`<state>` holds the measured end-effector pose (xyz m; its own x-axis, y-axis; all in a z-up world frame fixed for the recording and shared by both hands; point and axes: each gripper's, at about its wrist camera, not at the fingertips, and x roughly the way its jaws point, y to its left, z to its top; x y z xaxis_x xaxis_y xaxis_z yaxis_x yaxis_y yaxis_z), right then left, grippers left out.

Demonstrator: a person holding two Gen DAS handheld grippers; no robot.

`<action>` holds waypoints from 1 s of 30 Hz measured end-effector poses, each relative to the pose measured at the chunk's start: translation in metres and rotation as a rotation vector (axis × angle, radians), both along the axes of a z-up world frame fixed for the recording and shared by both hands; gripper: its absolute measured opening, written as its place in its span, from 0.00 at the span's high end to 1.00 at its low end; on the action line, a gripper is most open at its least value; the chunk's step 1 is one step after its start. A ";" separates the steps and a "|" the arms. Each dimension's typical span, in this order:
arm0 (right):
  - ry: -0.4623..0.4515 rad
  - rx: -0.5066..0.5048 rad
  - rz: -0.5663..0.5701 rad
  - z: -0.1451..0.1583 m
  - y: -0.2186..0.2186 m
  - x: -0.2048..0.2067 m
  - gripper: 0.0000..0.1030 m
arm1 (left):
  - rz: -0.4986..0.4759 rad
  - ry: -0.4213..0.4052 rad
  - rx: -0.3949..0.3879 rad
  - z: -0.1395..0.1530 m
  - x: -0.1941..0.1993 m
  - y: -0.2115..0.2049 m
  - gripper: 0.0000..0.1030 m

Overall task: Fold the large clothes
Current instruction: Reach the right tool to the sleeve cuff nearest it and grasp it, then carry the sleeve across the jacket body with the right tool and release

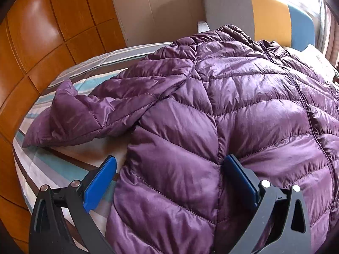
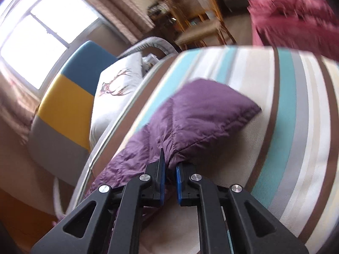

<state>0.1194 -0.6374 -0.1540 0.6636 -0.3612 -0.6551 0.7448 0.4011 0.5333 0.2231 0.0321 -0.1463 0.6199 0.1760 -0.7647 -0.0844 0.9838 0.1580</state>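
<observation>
- While your left gripper gapes wide, straddling the purple jacket on the striped bed, it grips nothing.
- Your right gripper pinches a jacket sleeve; background blurred.

Left claw, spread wide, straddles purple jacket on striped sheet.

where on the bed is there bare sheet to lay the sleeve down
Bare striped sheet lies beyond the sleeve end held by the right gripper. A smaller patch sits between the other sleeve and the open left gripper. The jacket body crowds the middle.
</observation>
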 end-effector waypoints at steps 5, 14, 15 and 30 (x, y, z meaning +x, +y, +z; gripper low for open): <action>0.037 -0.198 0.105 0.032 0.040 0.021 0.94 | 0.000 0.000 -0.005 0.000 0.000 0.000 0.02; 0.019 -0.390 0.329 0.066 0.124 0.067 0.95 | -0.001 0.003 -0.025 -0.001 0.002 0.002 0.02; 0.017 -0.403 0.350 0.067 0.132 0.069 0.95 | -0.001 0.003 -0.029 -0.001 0.002 0.004 0.02; 0.050 -0.664 0.860 0.057 0.337 0.123 0.95 | -0.002 0.005 -0.046 -0.002 0.002 0.006 0.02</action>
<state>0.2420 -0.2999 -0.0966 0.8417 -0.0804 -0.5339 0.0918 0.9958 -0.0053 0.2249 0.0384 -0.1486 0.6163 0.1393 -0.7751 -0.0820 0.9902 0.1127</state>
